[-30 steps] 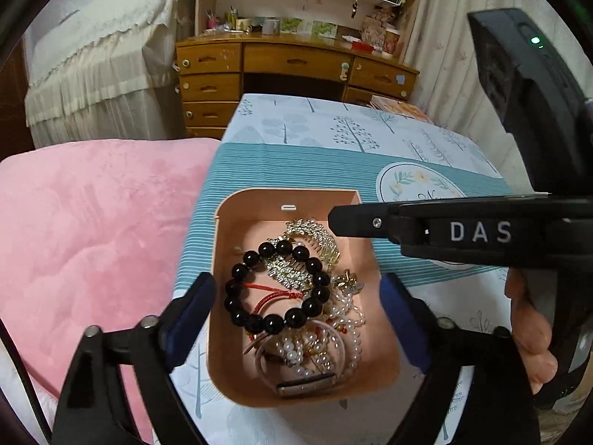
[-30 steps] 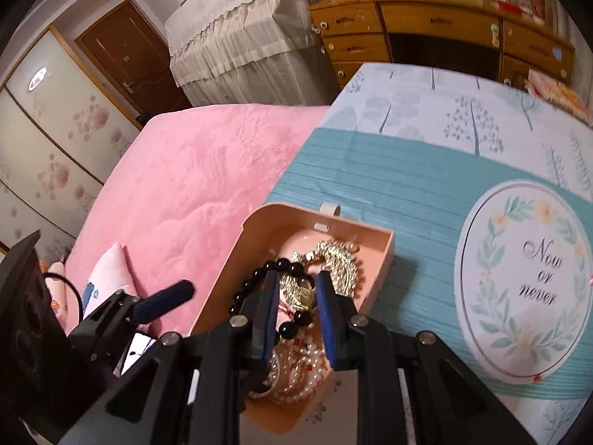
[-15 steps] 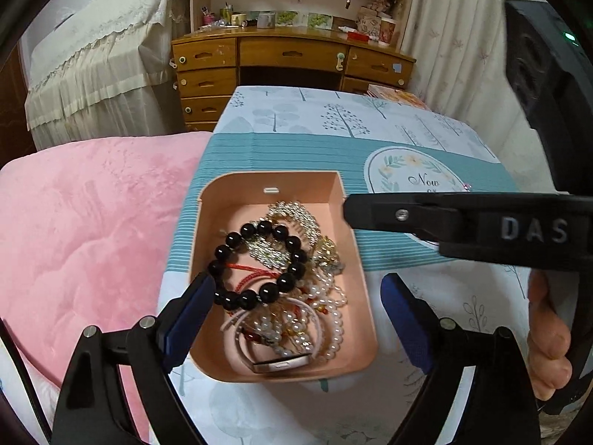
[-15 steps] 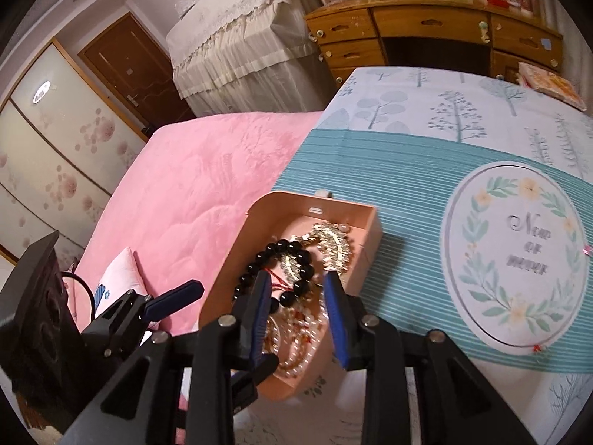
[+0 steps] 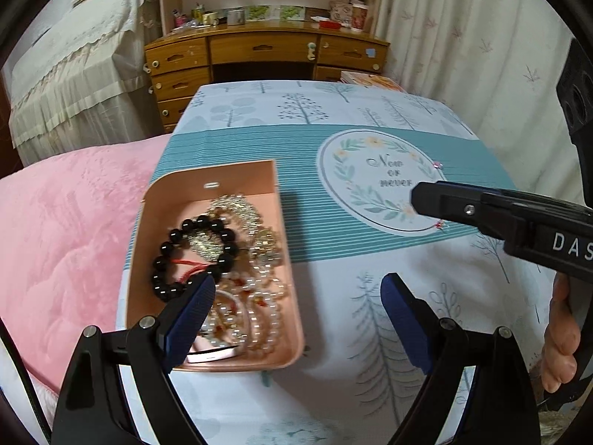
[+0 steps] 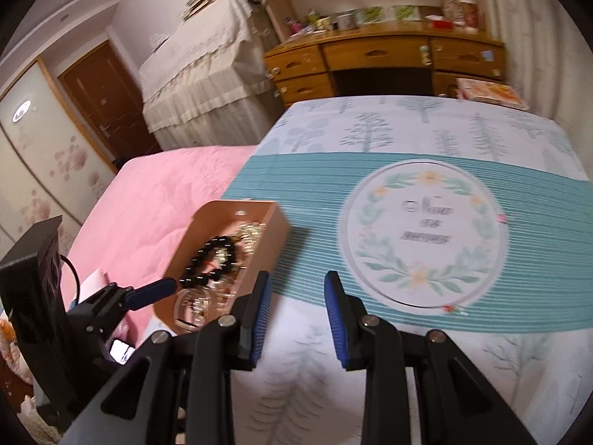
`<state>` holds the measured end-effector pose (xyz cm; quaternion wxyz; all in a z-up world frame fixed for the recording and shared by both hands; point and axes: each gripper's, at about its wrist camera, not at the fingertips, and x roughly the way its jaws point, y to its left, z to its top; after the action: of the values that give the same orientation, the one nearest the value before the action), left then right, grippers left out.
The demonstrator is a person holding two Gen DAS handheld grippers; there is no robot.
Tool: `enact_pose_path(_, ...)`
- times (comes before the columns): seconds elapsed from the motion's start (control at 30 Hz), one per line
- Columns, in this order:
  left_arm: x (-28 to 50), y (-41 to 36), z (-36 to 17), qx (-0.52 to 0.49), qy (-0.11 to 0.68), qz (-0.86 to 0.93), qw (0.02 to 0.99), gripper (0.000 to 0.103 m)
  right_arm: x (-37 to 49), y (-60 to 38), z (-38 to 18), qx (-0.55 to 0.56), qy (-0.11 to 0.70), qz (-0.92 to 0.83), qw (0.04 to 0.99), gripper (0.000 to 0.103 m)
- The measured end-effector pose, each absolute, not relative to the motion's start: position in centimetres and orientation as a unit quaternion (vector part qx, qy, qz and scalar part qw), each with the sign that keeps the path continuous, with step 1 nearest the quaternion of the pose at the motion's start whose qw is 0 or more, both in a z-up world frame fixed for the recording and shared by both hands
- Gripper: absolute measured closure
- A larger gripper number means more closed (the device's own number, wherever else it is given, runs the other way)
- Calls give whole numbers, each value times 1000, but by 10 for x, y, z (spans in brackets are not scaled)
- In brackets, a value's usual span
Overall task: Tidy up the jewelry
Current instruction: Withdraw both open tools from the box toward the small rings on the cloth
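Observation:
A peach jewelry box point(image 5: 281, 237) sits open at the table's left edge, holding a black bead bracelet point(image 5: 192, 256), gold pieces point(image 5: 237, 211), pearl strands point(image 5: 259, 311) and a red cord. My left gripper point(image 5: 298, 322) is open and empty, its left finger over the box's near end. My right gripper point(image 6: 298, 311) is open and empty above the tablecloth, right of the box point(image 6: 270, 237). The right gripper's finger point(image 5: 463, 207) crosses the left wrist view; the left finger point(image 6: 148, 291) shows in the right wrist view.
The table has a tree-print cloth with a teal band and a round wreath print point(image 5: 381, 181). A pink bed point(image 5: 55, 230) lies left of the table. A wooden desk with drawers point(image 5: 259, 59) stands behind, curtains point(image 5: 463, 37) at right.
Both grippers have pulled back and swung right, away from the box. The right gripper has left the box and opened wider. The jewelry stays in the box.

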<state>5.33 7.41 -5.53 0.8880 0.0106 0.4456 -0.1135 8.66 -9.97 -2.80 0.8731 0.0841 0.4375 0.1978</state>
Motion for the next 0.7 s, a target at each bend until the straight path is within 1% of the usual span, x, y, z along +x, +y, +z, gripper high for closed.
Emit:
enact_pose_path(0.43, 60, 16, -49, 48, 443, -138, 885, 13, 75, -178, -40, 107, 424, 133, 890, 73)
enact_pose_path(0.7, 78, -11, -57, 55, 454, -143, 878, 13, 79, -207, -60, 100, 436, 109, 888, 73)
